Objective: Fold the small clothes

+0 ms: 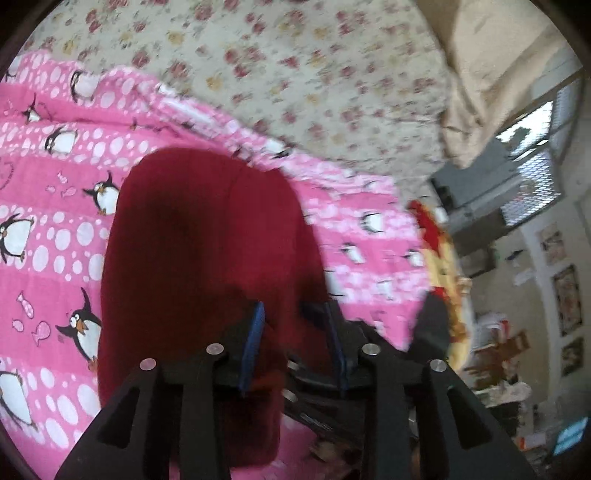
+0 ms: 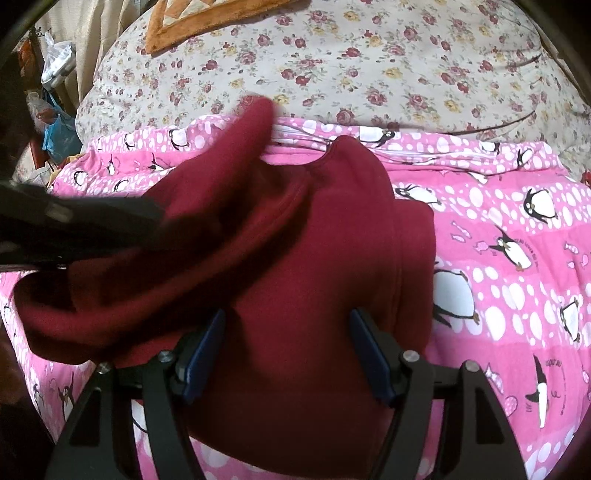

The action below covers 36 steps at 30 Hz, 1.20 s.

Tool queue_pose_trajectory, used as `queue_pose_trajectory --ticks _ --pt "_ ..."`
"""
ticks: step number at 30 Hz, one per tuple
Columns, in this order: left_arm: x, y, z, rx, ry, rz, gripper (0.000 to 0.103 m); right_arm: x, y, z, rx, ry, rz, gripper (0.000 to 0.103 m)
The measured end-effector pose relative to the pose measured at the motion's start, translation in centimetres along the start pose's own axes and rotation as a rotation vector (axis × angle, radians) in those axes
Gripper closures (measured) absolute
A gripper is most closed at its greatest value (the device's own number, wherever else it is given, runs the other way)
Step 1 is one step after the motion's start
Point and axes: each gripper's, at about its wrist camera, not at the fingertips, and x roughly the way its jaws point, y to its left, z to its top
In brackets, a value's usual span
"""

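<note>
A dark red fleece garment (image 1: 207,236) lies on a pink penguin blanket (image 1: 48,206). In the left wrist view my left gripper (image 1: 295,317) hangs low over the garment's near edge. Its blue pads (image 1: 255,339) stand a little apart, with red cloth showing in the gap and not pinched. In the right wrist view my right gripper (image 2: 288,317) stands open over the garment (image 2: 332,258), its pads wide apart with flat cloth beneath them. A loose fold of the garment (image 2: 221,206) is raised on the left, beside the blurred dark left gripper (image 2: 110,218).
A floral bedspread (image 2: 369,66) covers the bed beyond the pink blanket (image 2: 517,295). An orange-bordered cloth (image 2: 207,18) lies at the far end. Bags and clutter (image 2: 55,122) stand beyond the bed's left side. A red and yellow cloth (image 1: 439,251) lies at the bed's right edge.
</note>
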Motion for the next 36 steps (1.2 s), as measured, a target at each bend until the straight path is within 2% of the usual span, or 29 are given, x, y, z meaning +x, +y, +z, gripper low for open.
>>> queue_pose_trajectory --ticks 2,4,7,9,13,17,20,24,27,32,36 --pt "-2.2 -0.1 -0.5 0.034 -0.039 0.02 0.077 0.0 0.1 0.0 -0.005 -0.001 -0.001 0.028" --pt "-4.0 0.4 -0.9 0.046 -0.081 0.073 0.077 -0.1 0.1 -0.1 -0.009 -0.002 0.003 0.028" --pt "-5.4 2.1 -1.5 0.034 -0.139 0.199 0.077 0.0 0.2 -0.2 -0.009 -0.003 0.003 0.025" --pt "-4.9 3.5 -2.2 0.029 -0.129 0.246 0.077 0.0 0.4 -0.2 -0.015 -0.003 -0.008 0.024" --pt "-2.4 5.3 -4.1 0.017 -0.058 0.229 0.077 0.1 0.7 -0.3 -0.024 -0.006 -0.021 0.023" --pt "-1.1 4.8 -5.4 0.116 -0.059 0.292 0.077 0.1 0.7 -0.3 -0.03 -0.006 -0.026 0.023" --pt "-1.1 4.8 -5.6 0.154 -0.06 0.294 0.077 0.1 0.7 -0.2 -0.035 0.001 -0.032 0.023" --pt "-1.1 5.6 -5.6 0.123 -0.049 0.261 0.076 -0.8 1.1 -0.3 -0.084 0.055 -0.043 0.023" --pt "-1.1 5.7 -5.6 0.113 -0.049 0.255 0.076 -2.3 1.0 -0.7 -0.102 0.06 -0.035 0.023" --pt "-1.0 5.5 -5.7 0.146 -0.052 0.28 0.076 -4.7 -0.1 -0.2 -0.037 0.06 -0.008 0.023" --pt "-0.7 5.1 -5.8 0.165 -0.056 0.303 0.075 -6.6 -2.0 0.5 0.1 0.03 0.094 0.023"
